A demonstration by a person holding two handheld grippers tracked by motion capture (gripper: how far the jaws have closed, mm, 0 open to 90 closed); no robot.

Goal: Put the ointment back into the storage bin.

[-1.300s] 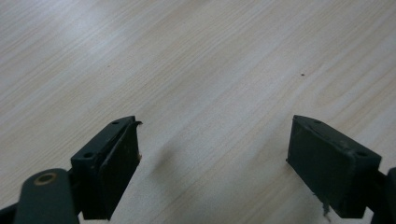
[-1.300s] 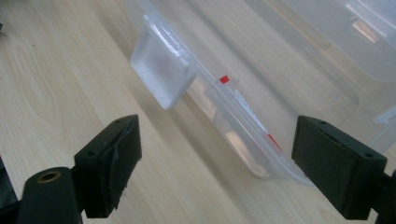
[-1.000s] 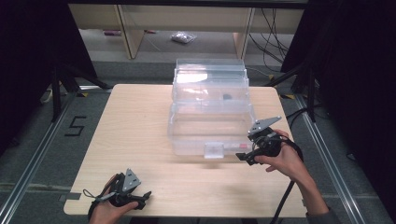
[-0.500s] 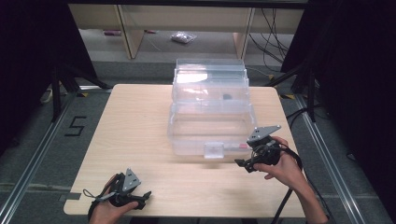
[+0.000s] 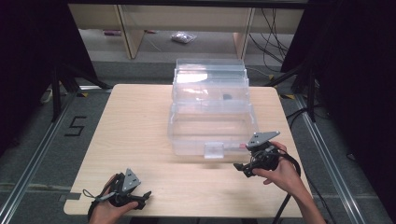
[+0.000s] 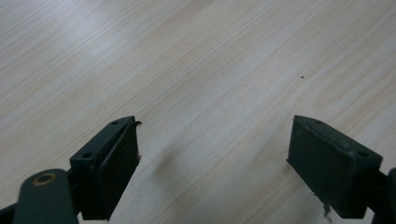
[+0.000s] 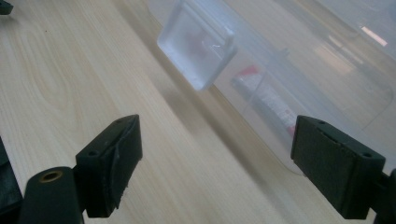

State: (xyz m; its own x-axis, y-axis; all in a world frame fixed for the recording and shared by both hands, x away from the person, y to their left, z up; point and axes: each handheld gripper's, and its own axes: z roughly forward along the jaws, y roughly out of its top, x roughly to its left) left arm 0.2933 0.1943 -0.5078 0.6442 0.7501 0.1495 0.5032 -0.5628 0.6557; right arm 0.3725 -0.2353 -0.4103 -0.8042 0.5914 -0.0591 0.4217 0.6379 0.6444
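From the high view, a clear plastic box [image 5: 212,119] stands in the middle of the wooden table [image 5: 135,121], its far part stepped up higher than the near part; a small clear latch [image 5: 214,150] sticks out at the middle of its near wall; the right gripper [image 5: 243,168] is held in a hand just in front of the box's near right corner, close to the latch but apart from it; the left gripper [image 5: 142,198] rests in the other hand at the near left edge of the table, well apart from the box.

In the left gripper view, the two black jaws stand wide apart with nothing between them; bare table [image 6: 196,70] lies beneath.

In the right gripper view, the jaws are likewise spread wide and hold nothing; the latch [image 7: 196,44] sits ahead of them, above the gap; through the box's clear wall [image 7: 327,60] a white tube with red marking [image 7: 268,100] lies inside on the floor of the box.
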